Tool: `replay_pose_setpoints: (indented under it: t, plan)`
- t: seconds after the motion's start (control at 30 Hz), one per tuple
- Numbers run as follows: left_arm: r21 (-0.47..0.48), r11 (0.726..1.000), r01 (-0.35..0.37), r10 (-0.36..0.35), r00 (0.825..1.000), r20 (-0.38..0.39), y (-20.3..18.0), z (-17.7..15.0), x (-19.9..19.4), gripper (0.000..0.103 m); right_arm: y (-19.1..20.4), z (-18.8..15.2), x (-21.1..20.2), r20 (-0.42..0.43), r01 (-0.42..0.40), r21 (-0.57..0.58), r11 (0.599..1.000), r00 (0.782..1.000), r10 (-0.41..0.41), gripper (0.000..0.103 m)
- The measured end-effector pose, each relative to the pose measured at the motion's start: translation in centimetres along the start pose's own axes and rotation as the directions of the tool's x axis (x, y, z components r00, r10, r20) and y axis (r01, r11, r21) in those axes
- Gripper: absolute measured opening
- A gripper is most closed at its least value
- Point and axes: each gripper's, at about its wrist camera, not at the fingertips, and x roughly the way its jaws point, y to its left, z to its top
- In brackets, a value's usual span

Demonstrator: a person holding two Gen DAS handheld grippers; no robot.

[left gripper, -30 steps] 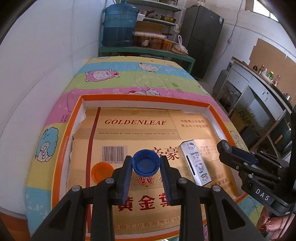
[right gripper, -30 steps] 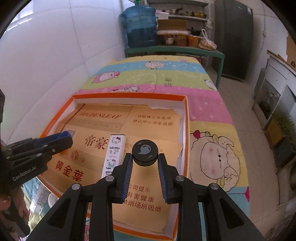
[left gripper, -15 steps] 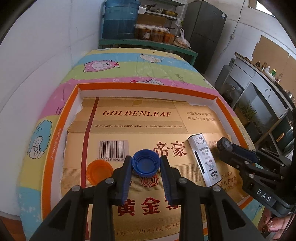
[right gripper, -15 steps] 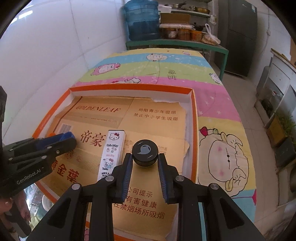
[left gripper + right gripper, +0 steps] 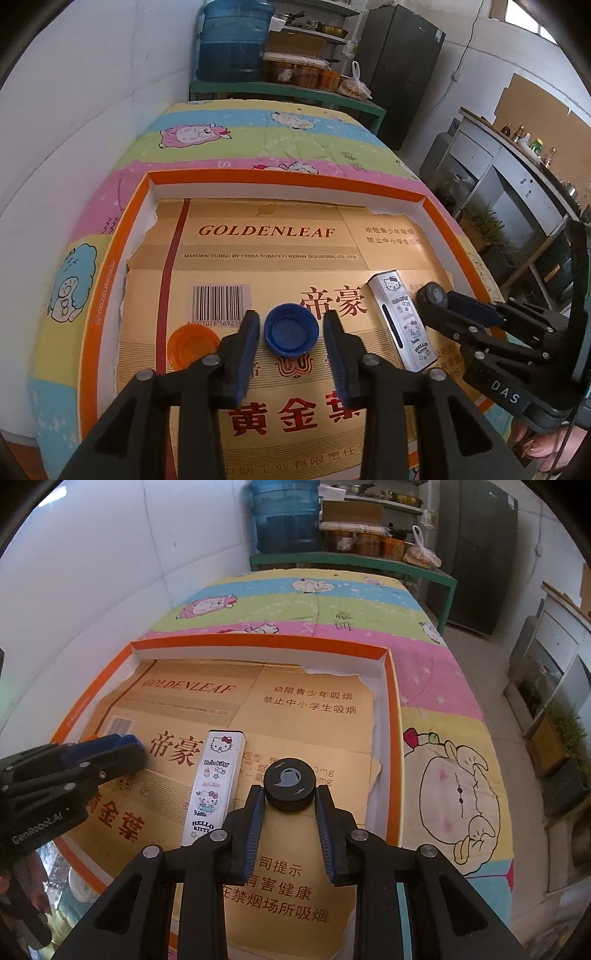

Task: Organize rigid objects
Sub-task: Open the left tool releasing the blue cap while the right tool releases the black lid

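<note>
A blue bottle cap (image 5: pixel 291 329) lies on the cardboard liner inside the orange-rimmed tray (image 5: pixel 284 178). My left gripper (image 5: pixel 291 330) is open, its fingers standing clear on each side of the cap. An orange cap (image 5: pixel 191 343) lies just left of it. A white Hello Kitty tin (image 5: pixel 403 318) lies to the right and also shows in the right wrist view (image 5: pixel 214 786). My right gripper (image 5: pixel 290 794) is shut on a black round cap (image 5: pixel 290 782), just right of the tin.
The tray (image 5: pixel 394 716) sits on a striped cartoon bedspread (image 5: pixel 454 775). A wall runs along the left. A green shelf with a blue water jug (image 5: pixel 231 40) stands beyond the bed. Cabinets (image 5: pixel 517 177) line the right.
My left gripper has opened and let go of the blue cap, which now rests on the cardboard. Both grippers have come lower and closer to the tray. The right still holds the black cap.
</note>
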Motion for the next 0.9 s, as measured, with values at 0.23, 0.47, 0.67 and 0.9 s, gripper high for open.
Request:
replay_pose_setpoints:
  t: [0.23,0.47,0.67,0.9]
  plan:
    - [0.021,1.0,-0.003,0.003,1.0,0.011,-0.4,-0.1,-0.7,0.04,0.0,-0.2,-0.1,-0.002,0.008,-0.001,1.0,1.0,-0.008,0.034]
    - [0.035,0.999,-0.013,0.012,0.999,0.037,-0.7,0.0,-2.1,0.04,0.1,-0.3,-0.6,0.003,0.011,0.003,1.0,1.0,-0.011,0.034]
    - [0.039,0.999,-0.021,0.019,0.997,0.071,-0.7,-0.3,-3.5,0.04,0.2,-0.5,-1.5,0.023,0.011,0.02,1.0,1.0,-0.011,0.034]
    - [0.049,0.998,-0.026,0.021,0.995,0.1,-0.8,-0.9,-5.5,0.04,0.3,-1.0,-3.2,0.052,0.006,0.047,0.999,0.999,-0.008,0.034]
